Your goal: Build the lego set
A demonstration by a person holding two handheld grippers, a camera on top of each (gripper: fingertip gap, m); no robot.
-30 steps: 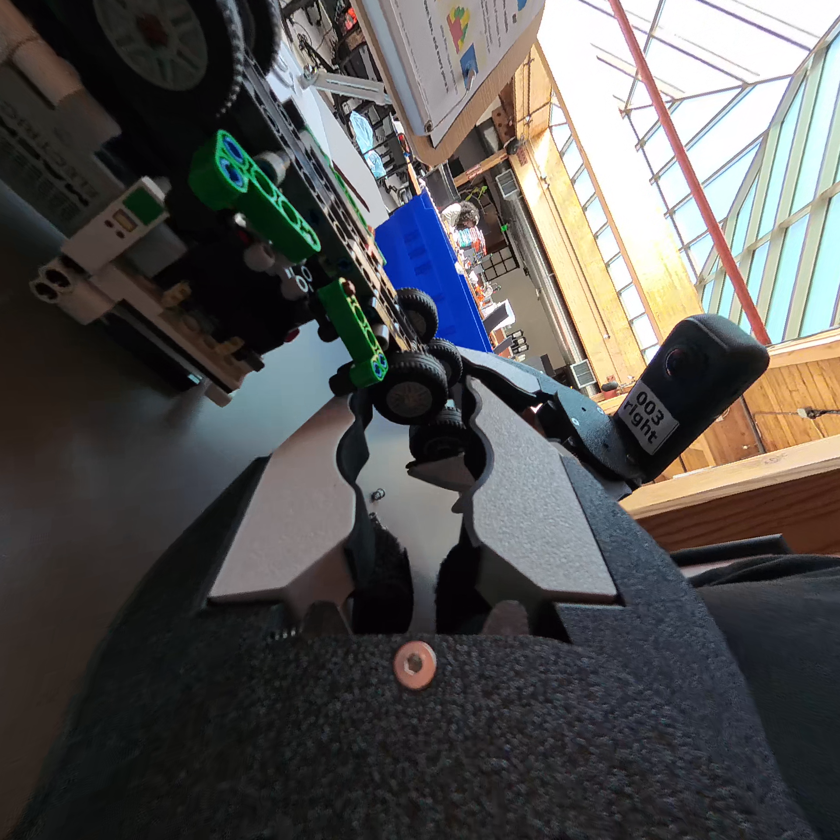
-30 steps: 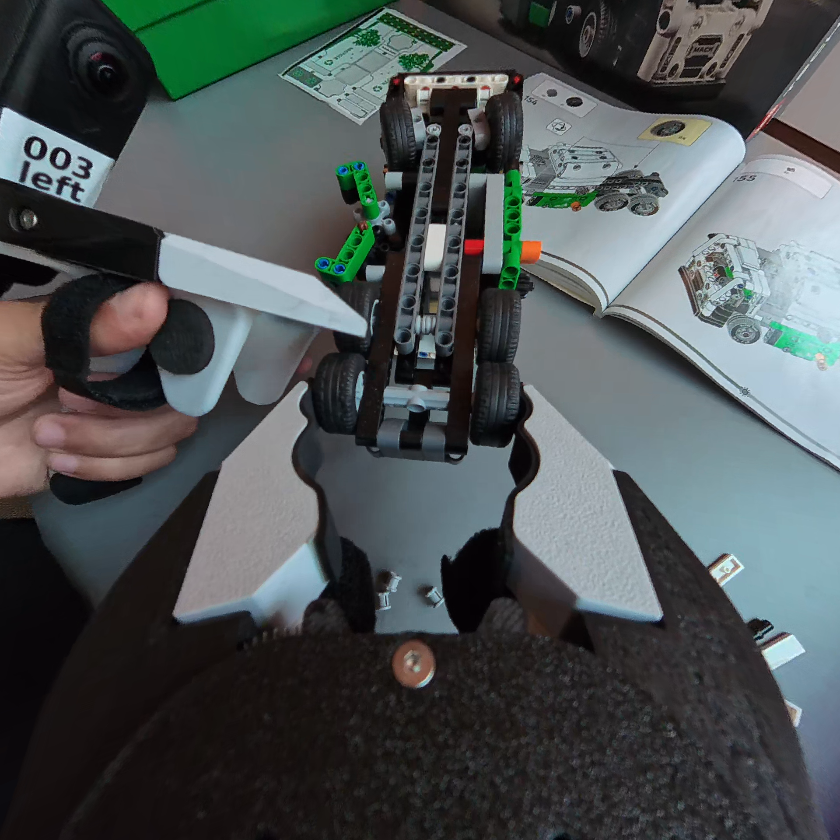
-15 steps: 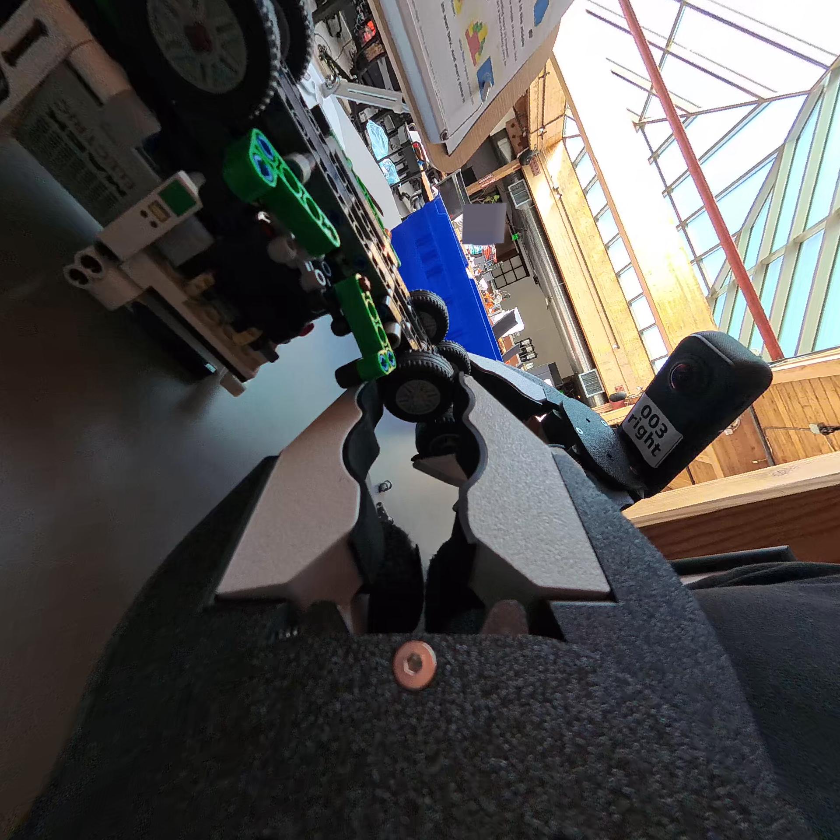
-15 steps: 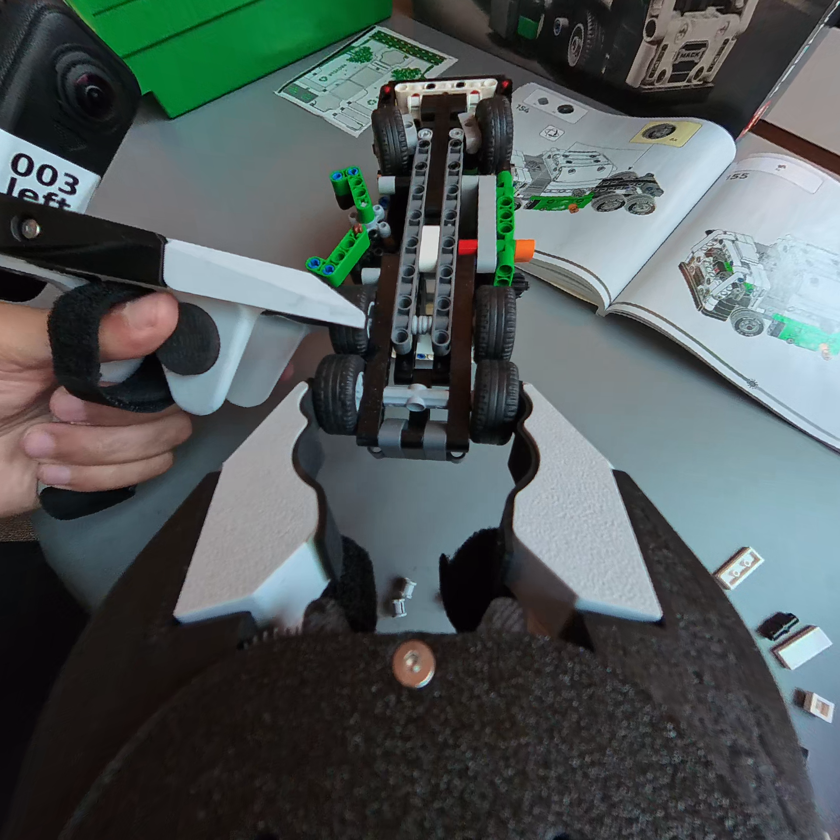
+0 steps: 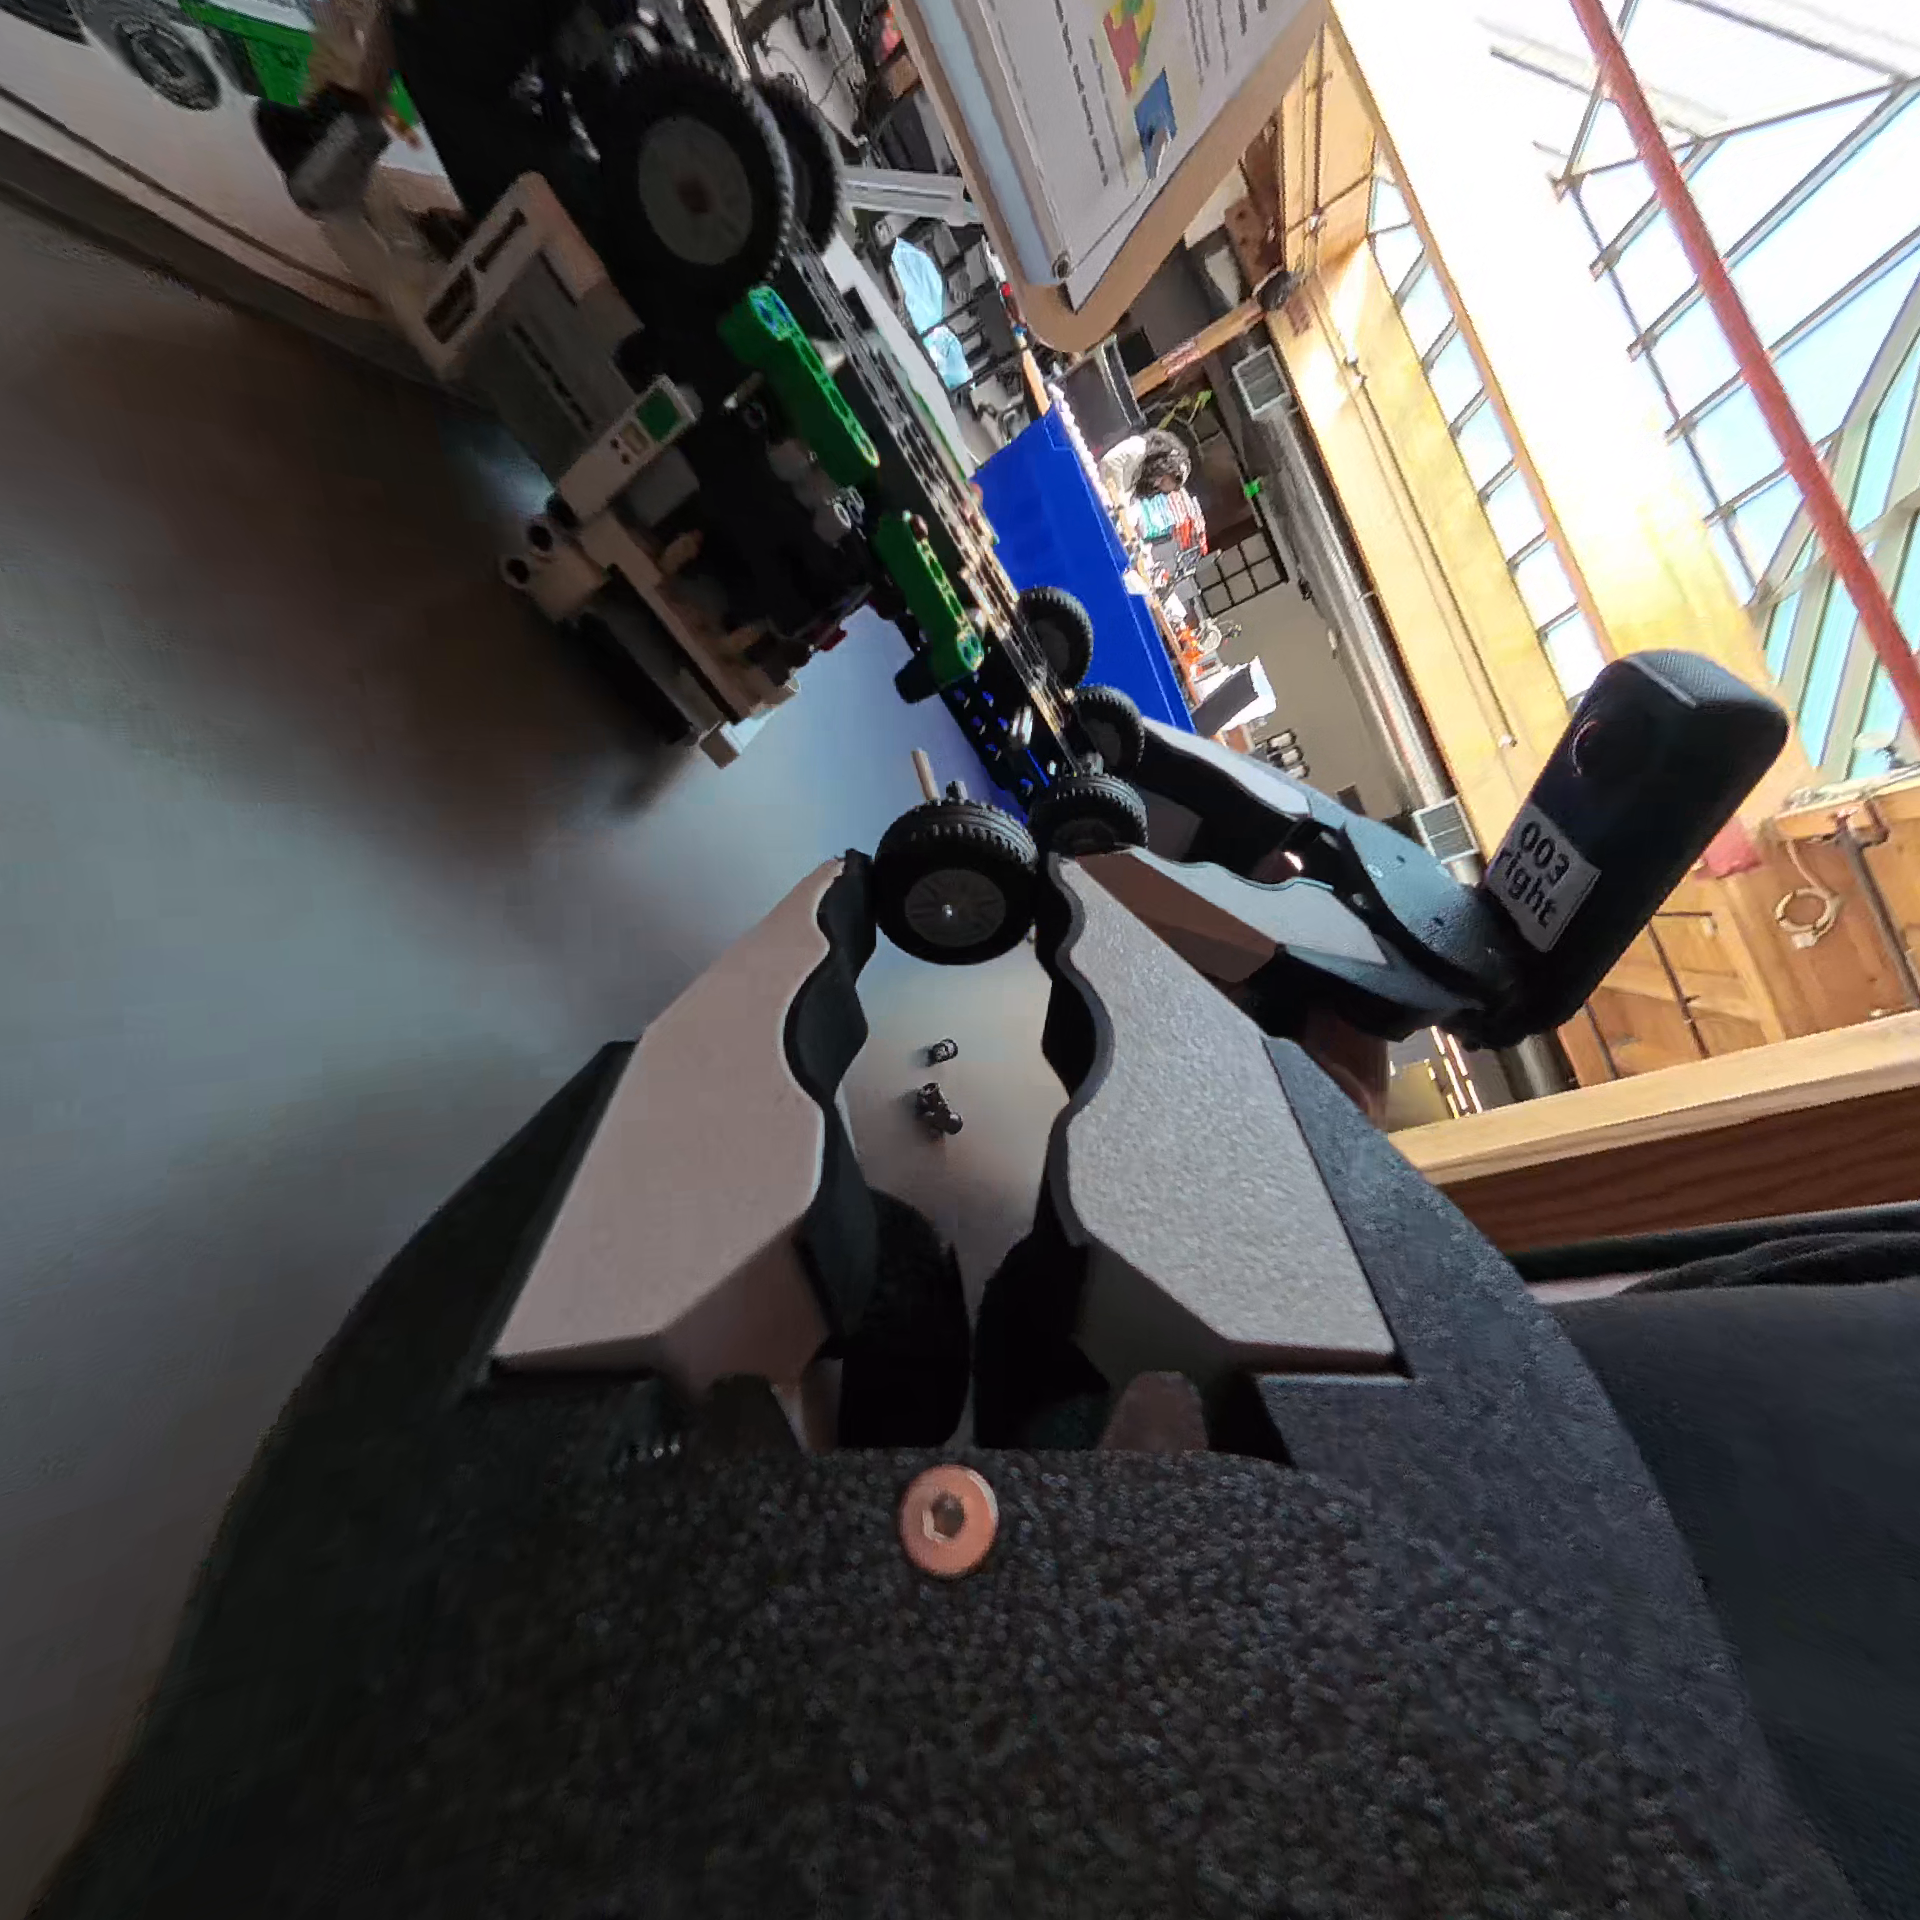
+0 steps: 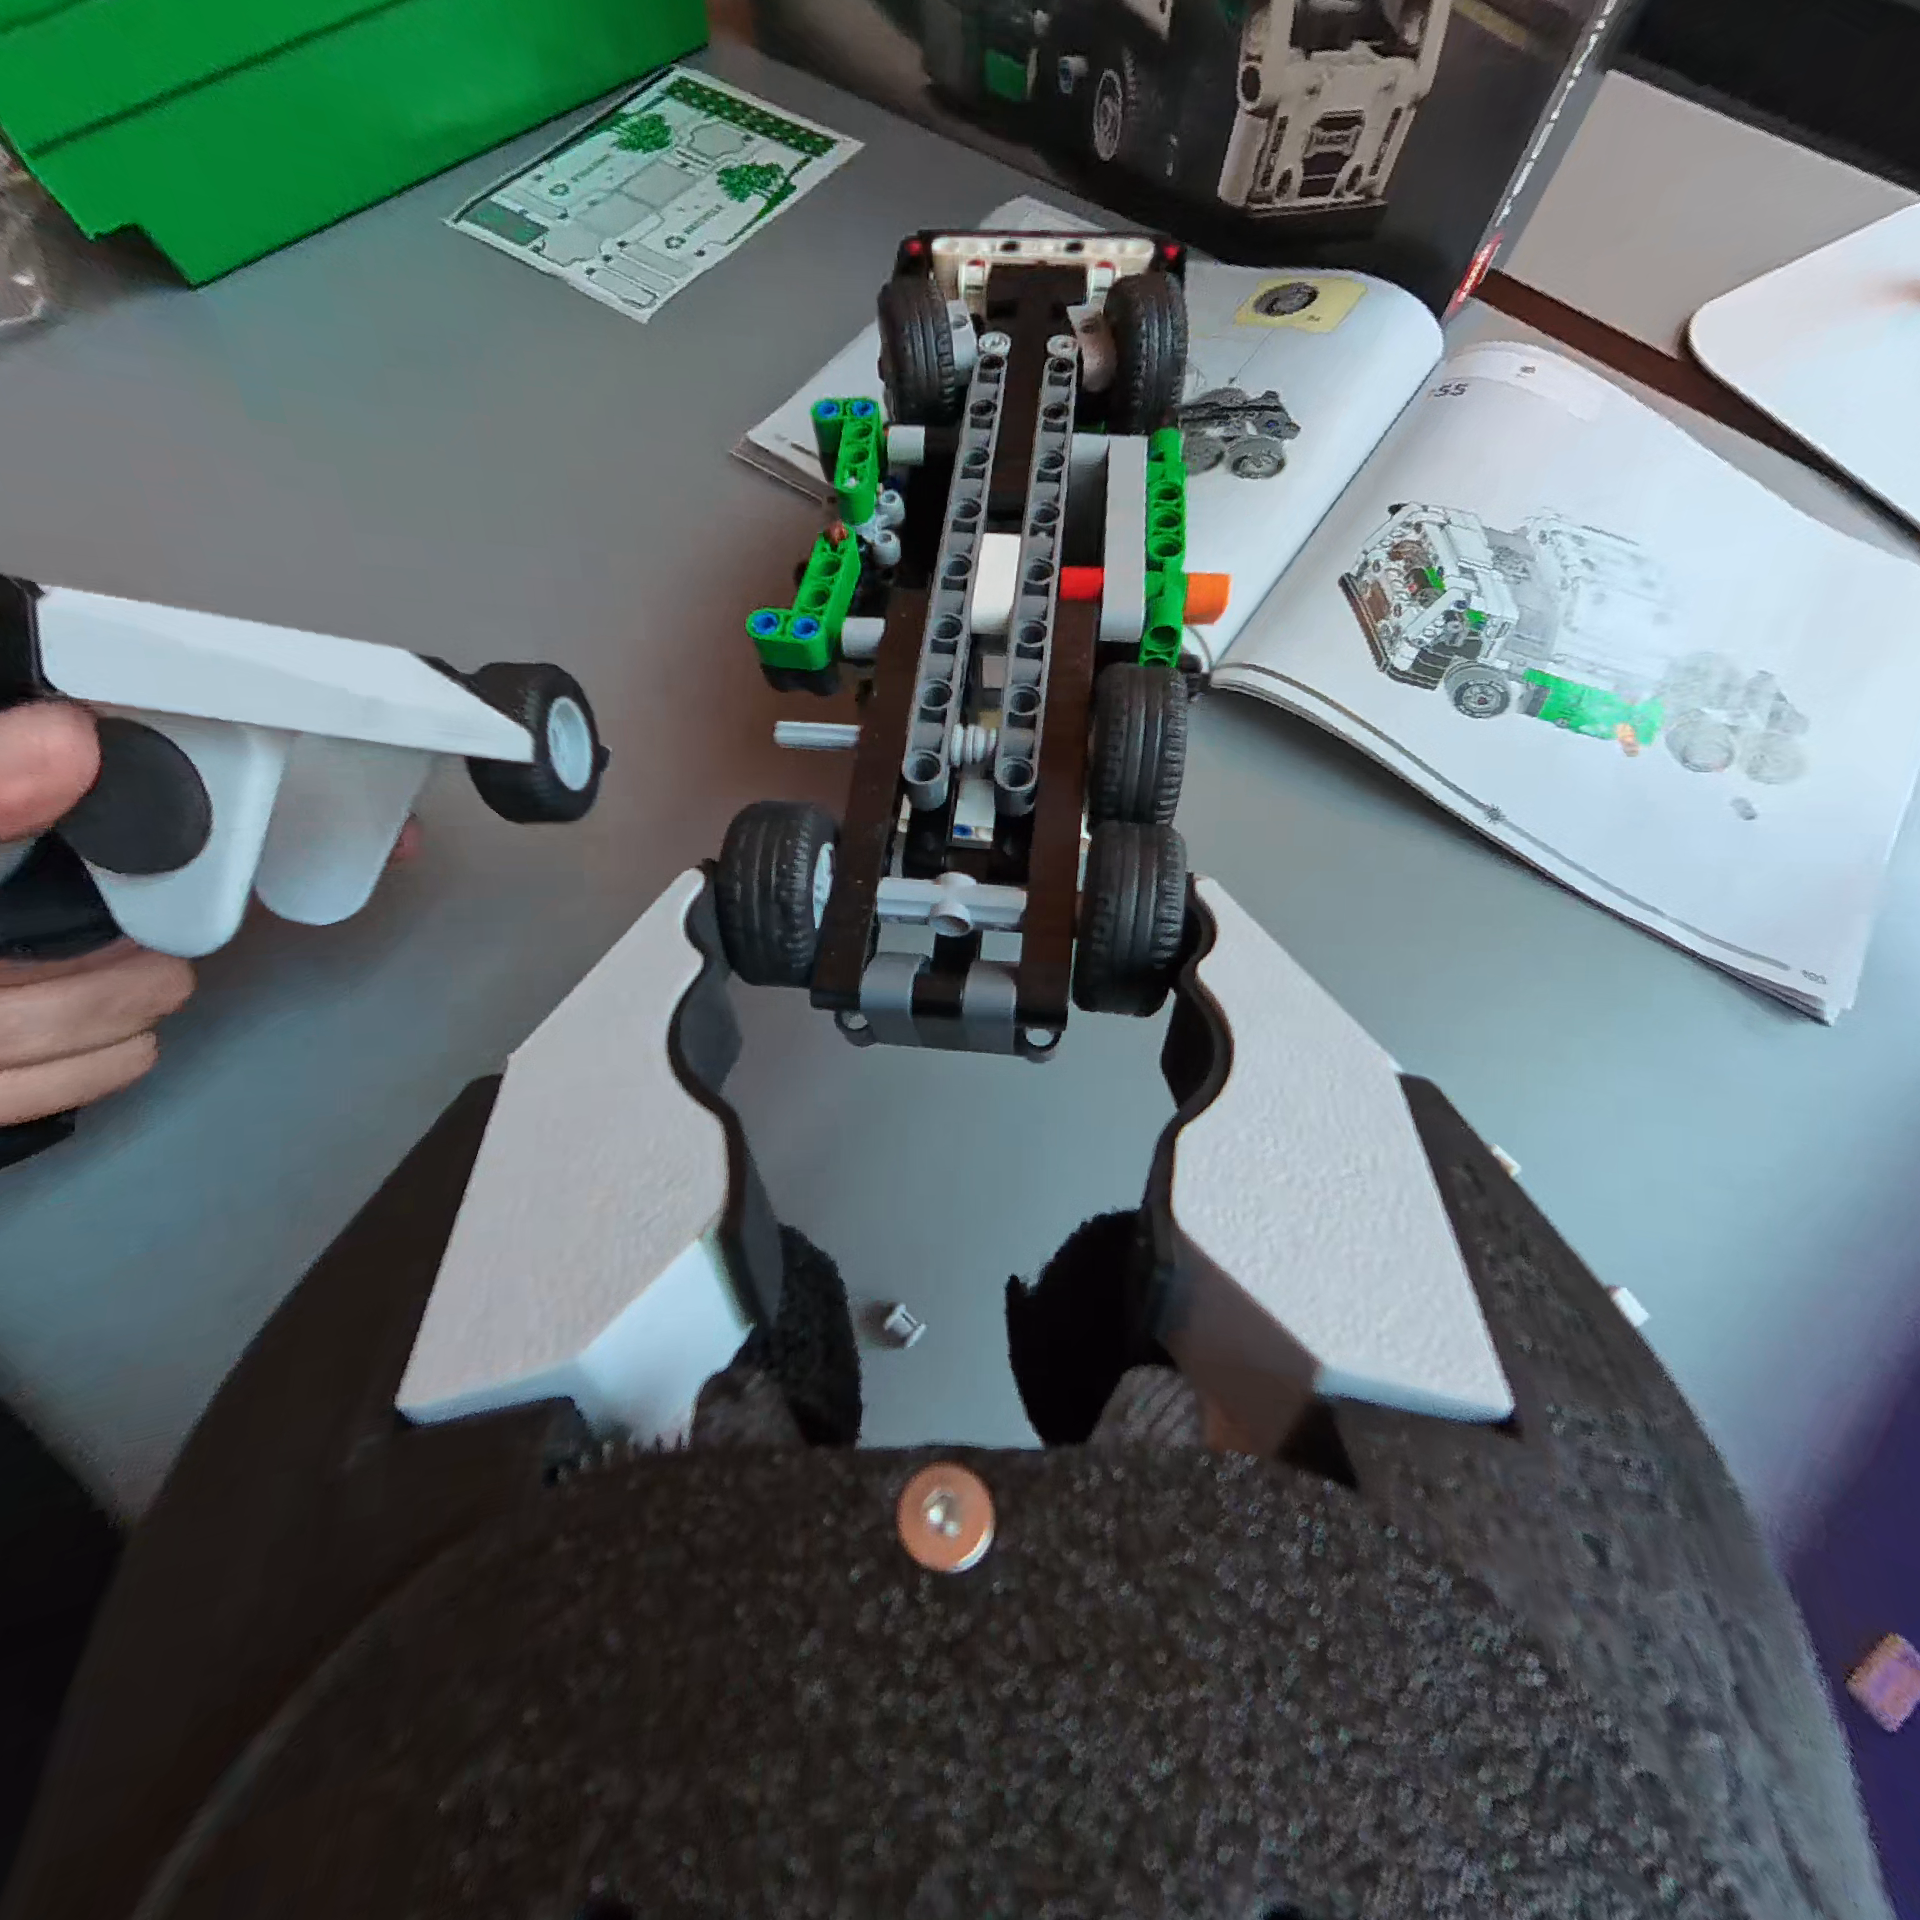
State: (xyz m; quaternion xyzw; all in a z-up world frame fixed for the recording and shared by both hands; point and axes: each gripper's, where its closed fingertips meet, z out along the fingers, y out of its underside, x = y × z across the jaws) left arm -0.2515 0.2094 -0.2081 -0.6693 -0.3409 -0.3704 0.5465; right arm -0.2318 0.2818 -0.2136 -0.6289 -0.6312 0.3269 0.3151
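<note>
**Loose wheel off to the left of its bare axle**

The truck chassis [image 6: 997, 644] is upside down, its long axis running straight away from the right gripper [image 6: 951, 940], whose jaws clench the rear end across the two rearmost tyres. The front end points toward the far edge of the table [image 6: 312, 499], over the open instruction booklet [image 6: 1558, 644].

The left gripper [image 5: 951, 894] grasps a single wheel [image 6: 540, 740] at its fingertips, clear of the model and to the chassis's left side. A short grey axle stub [image 6: 816, 735] juts sideways from the chassis toward that wheel, ahead of the rear left tyre [image 6: 774, 894].

The left gripper is the nearer one to that stub. By my reading, the wheel's hub must line up with the stub's axis, which lies crosswise to the chassis, and then slide inward.
</note>
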